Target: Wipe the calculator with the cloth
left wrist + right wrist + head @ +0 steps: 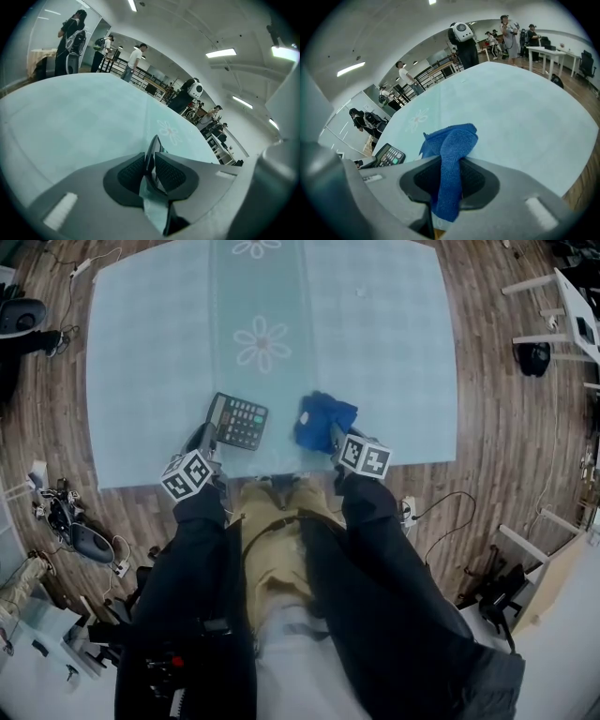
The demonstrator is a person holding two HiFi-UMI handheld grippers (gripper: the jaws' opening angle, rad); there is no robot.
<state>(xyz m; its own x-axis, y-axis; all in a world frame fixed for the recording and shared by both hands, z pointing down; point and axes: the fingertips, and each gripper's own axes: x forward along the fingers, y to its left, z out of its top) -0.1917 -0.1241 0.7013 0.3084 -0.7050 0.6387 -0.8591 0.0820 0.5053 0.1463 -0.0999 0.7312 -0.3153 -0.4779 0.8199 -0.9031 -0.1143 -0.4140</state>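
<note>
**Both grips on, wipe not yet begun**

L gripper (150, 155): pads (131, 173) narrow, closed on the near edge of the calculator (153, 145), seen edge-on btw them. R gripper (449, 180): jaws narrow, clamped on a fold of the blue cloth (451, 150). Rest of cloth bunches out past the tips.

Posn re flower print (262, 343) on table (141, 381): calculator just on the person's side of it, slightly L, keys up. Cloth also on the person's side, slightly R, near the calculator but apart.

Handling (judgement): calculator light, stiff plastic, smooth case. Prob. slides on the tablecloth if pushed, so hold by edge/corner, off keys and display. Cloth soft, limp, grippy. Take a bunched fold so a wad of fabric stays free to wipe w/.
</note>
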